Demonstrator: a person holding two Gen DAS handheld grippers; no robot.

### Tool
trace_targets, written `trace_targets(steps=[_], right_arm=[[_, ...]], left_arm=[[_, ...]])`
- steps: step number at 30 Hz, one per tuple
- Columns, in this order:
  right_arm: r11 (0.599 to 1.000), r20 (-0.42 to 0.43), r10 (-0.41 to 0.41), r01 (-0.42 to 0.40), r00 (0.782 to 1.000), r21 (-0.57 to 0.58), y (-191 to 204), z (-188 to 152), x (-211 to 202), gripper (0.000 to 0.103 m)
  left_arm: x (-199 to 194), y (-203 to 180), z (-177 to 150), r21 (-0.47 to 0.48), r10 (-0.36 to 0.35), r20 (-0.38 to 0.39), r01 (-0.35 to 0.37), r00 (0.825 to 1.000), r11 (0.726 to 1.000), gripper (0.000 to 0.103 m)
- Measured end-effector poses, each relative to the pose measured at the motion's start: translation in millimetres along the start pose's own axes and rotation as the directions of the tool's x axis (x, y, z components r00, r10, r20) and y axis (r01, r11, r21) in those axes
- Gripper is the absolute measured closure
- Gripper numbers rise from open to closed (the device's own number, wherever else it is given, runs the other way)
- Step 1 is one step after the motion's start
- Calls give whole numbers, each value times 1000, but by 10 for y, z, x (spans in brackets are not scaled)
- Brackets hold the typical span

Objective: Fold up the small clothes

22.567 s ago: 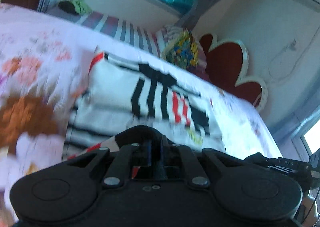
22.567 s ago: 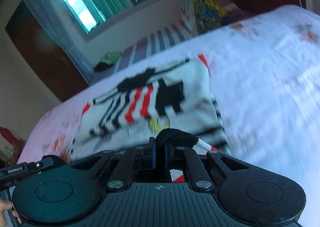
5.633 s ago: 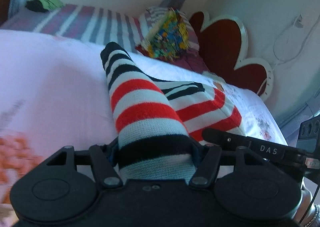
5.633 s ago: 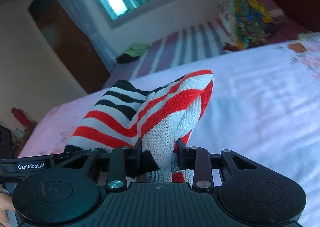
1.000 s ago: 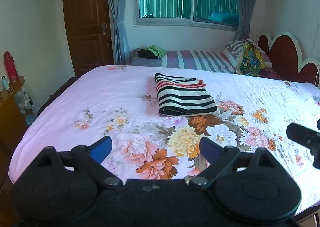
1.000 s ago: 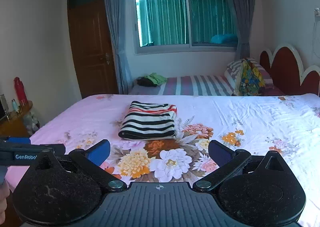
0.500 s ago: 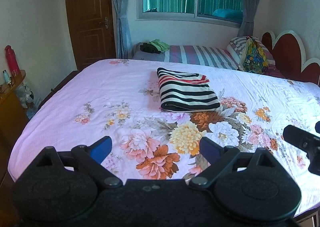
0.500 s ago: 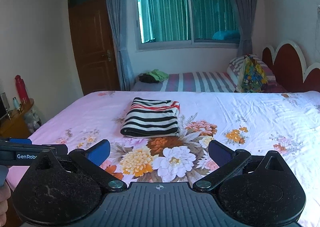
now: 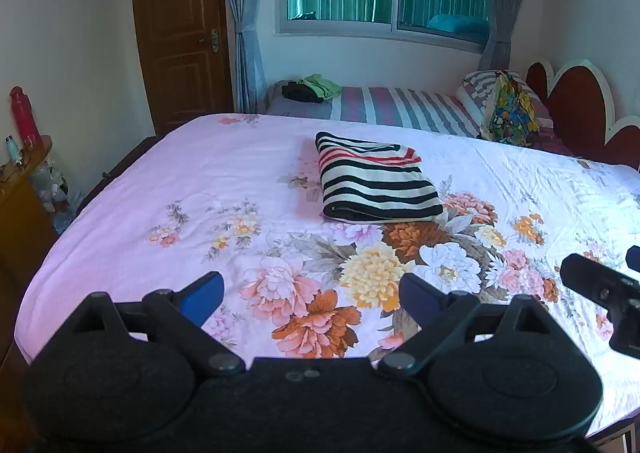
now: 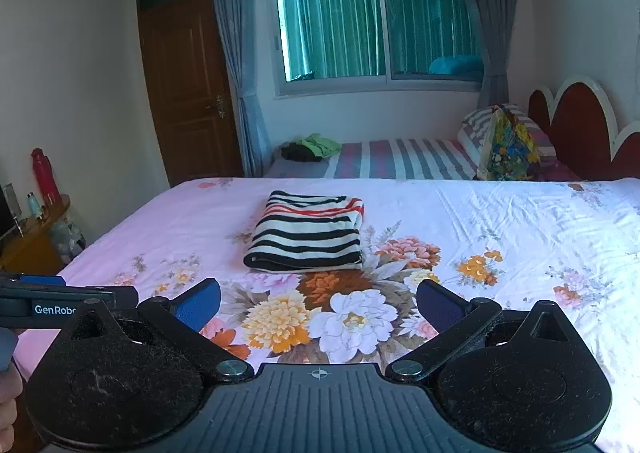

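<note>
Blue-padded fingers (image 9: 202, 296) of the left gripper (image 9: 310, 295) spread wide, holding nothing; the right gripper (image 10: 318, 303) likewise gapes wide. Beyond both, well apart, a folded striped garment (image 9: 376, 183) lies flat mid-way across the floral bed (image 9: 160, 189).

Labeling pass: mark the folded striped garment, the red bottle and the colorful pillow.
folded striped garment (image 9: 376, 181), left wrist view, top face.
red bottle (image 10: 43, 177), right wrist view, body.
colorful pillow (image 9: 508, 115), left wrist view, patterned front.
</note>
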State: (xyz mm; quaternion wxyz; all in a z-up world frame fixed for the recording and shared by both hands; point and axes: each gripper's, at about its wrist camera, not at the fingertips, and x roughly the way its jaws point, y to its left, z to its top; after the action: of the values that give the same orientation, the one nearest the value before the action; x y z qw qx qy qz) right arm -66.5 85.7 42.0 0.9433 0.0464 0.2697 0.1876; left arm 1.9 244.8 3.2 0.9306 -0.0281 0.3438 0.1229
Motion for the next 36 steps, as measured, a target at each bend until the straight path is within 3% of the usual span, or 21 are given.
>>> trace_targets(steps=[36], right_arm=[[1000,-19,7,-7,1000,0,92,27,210,0]], left_arm=[[121,39,59,2,0,-17,0,1000,1000,9]])
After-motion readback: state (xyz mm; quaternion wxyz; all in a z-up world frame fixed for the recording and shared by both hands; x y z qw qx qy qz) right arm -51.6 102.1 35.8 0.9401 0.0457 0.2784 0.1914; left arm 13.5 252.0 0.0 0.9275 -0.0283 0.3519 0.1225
